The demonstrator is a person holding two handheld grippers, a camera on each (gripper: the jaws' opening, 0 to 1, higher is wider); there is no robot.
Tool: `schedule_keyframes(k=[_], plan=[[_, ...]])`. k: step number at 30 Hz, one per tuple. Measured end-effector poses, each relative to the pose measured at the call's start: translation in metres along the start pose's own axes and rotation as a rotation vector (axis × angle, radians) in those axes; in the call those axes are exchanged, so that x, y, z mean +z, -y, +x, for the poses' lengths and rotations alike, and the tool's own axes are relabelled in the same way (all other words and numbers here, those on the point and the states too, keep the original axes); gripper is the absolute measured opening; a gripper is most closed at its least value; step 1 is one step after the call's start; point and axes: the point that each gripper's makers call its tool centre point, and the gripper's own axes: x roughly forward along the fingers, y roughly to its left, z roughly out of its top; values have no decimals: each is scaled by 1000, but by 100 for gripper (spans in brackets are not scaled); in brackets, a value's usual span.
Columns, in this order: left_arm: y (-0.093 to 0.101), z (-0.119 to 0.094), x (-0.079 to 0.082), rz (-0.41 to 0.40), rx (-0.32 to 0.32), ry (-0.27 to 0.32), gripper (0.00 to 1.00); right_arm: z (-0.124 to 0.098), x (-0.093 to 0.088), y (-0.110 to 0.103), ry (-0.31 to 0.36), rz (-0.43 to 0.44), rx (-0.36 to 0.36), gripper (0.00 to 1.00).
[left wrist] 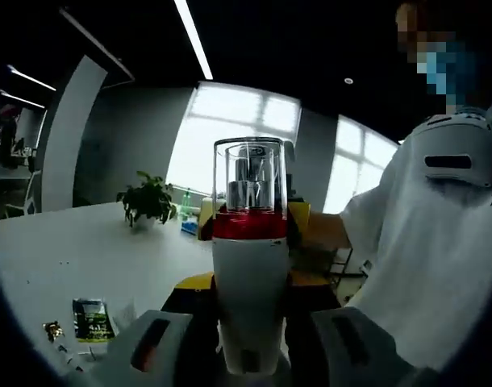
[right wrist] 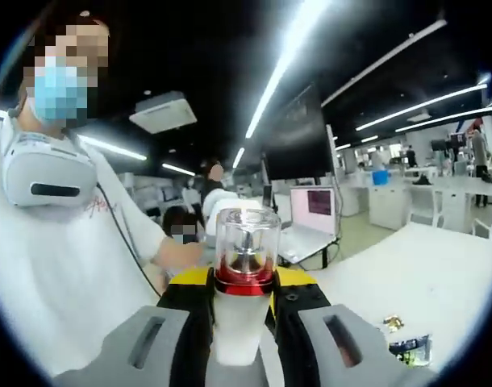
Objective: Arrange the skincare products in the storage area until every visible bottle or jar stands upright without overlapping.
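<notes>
Both grippers clamp one upright bottle (left wrist: 248, 258) — fingers closed.

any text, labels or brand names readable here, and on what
None can be read.
Bottle: no print visible on its white body.
Sachet on the table: print too small and blurred.
Laptop screen: pink blur, unreadable.
Person's shirt: small red mark, illegible.
</notes>
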Motion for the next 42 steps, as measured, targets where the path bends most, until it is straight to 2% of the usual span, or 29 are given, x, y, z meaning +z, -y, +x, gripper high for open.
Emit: schedule_keyframes(k=[2, 5, 6, 8, 10, 12, 14, 16, 22, 30, 37, 42], plan=[[0, 5, -1, -5, -2, 1, 26, -5, -4, 1, -8, -27, -6, 29], [-3, 19, -4, 5, -5, -8, 26, -13, -14, 7, -29, -4, 7, 30], [-14, 20, -5, 12, 2, -15, 26, -16, -16, 9, -30, 3, 9, 29], [-22, 24, -6, 13, 15, -10, 26, -21, -17, 14, -28, 11, -8, 28], [-26, 32, -8, 41, 31, -13, 26, -32, -20, 27, -47, -21, -16, 27], [-31, 42, -15, 102, 52, -55, 27, -39, -28, 28, -95, -93, -12, 27], [-36, 49, -25, 88, 68, -98, 27, -45, -38, 32, -128, -140, -14, 27], [-41, 56, -35, 97, 85, -122, 28, -48, -49, 34, -137, -145, -13, 27], [-58, 65, -62, 35, 158, -128, 29, -55, -78, 46, -145, -118, -13, 26], [-80, 82, -104, 5, 217, -239, 29, -67, -121, 60, -197, -123, -12, 26], [-101, 97, -136, 9, 271, -313, 29, -78, -156, 79, -223, -113, -39, 26], [-110, 106, -153, 4, 276, -346, 29, -87, -174, 89, -218, -96, -51, 26]])
